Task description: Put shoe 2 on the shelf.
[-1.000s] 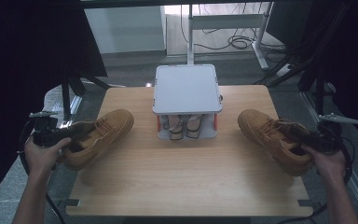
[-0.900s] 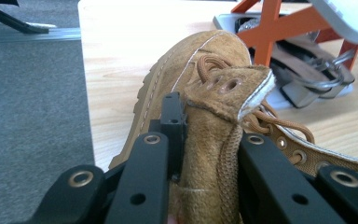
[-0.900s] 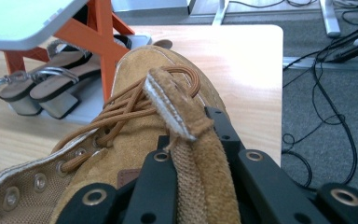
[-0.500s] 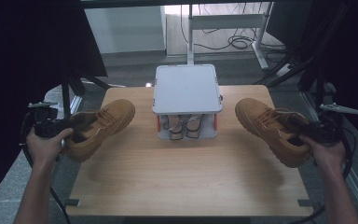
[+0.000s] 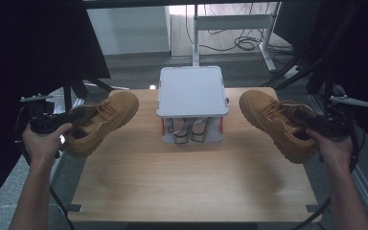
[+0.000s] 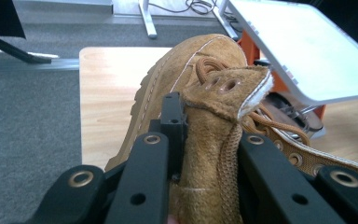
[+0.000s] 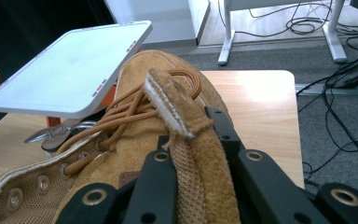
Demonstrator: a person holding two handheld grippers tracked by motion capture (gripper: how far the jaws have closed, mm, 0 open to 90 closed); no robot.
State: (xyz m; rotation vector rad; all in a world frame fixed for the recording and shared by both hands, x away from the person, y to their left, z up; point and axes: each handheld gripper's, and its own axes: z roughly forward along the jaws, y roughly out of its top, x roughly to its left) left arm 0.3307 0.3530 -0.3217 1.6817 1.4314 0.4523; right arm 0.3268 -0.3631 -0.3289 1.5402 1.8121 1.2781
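Observation:
Two tan suede lace-up boots are held off the wooden table [image 5: 191,177]. At the left, the left boot [image 5: 100,120] hangs tilted, toe pointing toward the middle, with my left gripper [image 5: 74,117] shut on its ankle collar. In the left gripper view the black jaws clamp the boot's collar [image 6: 209,135] from both sides. At the right, the right boot [image 5: 275,122] is lifted, and my right gripper [image 5: 311,122] is shut on it. In the right gripper view the jaws pinch the boot's heel edge and pull tab [image 7: 191,154].
A small two-tier rack [image 5: 191,91] with a white top plate and orange posts stands at the table's back middle; a pair of sandals [image 5: 189,130] sits on its lower shelf. Desk legs and cables [image 5: 239,43] lie on the floor beyond.
Both hands have raised their boots off the table, and each boot has swung toward the rack in the middle.

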